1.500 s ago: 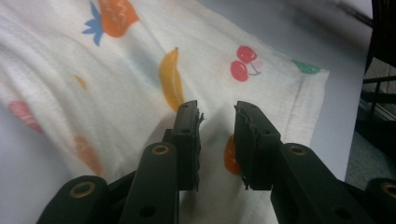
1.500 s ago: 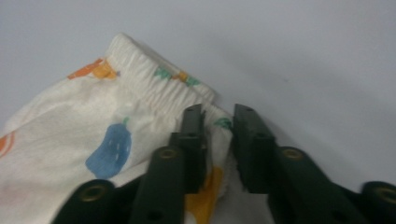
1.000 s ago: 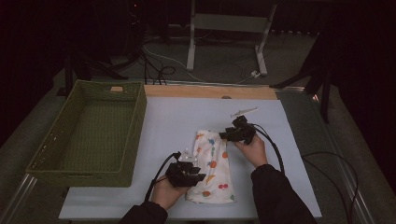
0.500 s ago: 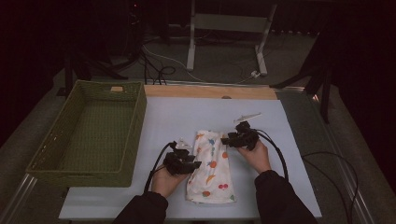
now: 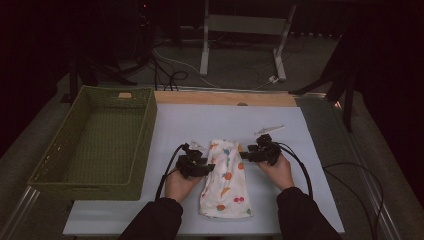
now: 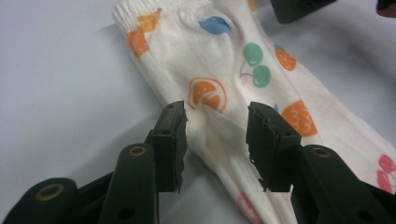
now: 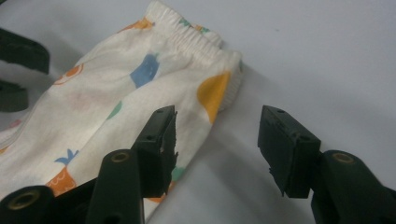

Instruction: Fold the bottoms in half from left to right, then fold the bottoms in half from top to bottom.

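Observation:
A white cloth [image 5: 225,182] printed with coloured fruit lies folded lengthwise on the pale table [image 5: 210,122], elastic band at its far end. My left gripper [image 5: 207,168] sits at its left edge. In the left gripper view the cloth [image 6: 210,60] runs between the jaws of my left gripper [image 6: 215,123], which have just been opening and stand apart from the raised fold. My right gripper [image 5: 245,155] is at the cloth's upper right. In the right gripper view my right gripper [image 7: 217,135] straddles the hem of the cloth [image 7: 116,93], jaws just widened, pressing nothing.
An empty green woven basket [image 5: 149,142] stands on the table's left side. A wooden strip [image 5: 225,98] runs along the far edge. Black cables [image 5: 300,167] trail from both grippers toward the near edge. Beyond the table, a metal stand [image 5: 205,45] and floor cables.
My left hand has moved away from the near end, up along the cloth's left edge. The right hand has stayed near the cloth's upper right corner.

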The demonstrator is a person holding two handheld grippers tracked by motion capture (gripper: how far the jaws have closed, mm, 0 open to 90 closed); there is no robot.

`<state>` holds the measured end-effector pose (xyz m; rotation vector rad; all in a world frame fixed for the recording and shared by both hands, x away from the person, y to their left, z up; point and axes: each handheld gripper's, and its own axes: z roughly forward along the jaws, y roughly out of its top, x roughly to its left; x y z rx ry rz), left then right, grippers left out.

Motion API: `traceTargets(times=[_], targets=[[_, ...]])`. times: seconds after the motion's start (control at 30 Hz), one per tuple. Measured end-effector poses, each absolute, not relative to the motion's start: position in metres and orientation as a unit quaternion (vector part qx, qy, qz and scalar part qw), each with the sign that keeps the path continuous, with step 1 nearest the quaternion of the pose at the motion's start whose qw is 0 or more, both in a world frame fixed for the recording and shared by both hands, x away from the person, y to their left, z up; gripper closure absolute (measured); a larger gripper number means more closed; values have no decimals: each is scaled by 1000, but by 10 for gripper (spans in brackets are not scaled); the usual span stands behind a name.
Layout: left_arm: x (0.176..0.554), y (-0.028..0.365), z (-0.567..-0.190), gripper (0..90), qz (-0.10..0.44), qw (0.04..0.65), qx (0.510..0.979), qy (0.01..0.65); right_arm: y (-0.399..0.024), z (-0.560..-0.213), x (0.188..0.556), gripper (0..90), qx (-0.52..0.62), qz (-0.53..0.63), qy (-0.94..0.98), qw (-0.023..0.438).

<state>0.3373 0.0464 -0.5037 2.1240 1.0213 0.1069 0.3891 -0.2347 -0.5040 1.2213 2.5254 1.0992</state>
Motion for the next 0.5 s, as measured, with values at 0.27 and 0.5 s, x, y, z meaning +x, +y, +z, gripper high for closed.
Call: traceTargets(times=[0.27, 0.5], targets=[[350, 45, -506, 519, 45, 380, 824, 418, -239, -509, 384, 450, 405, 363, 837, 65], [364, 39, -506, 468, 50, 372, 819, 433, -235, -512, 389, 445, 404, 360, 839, 63]])
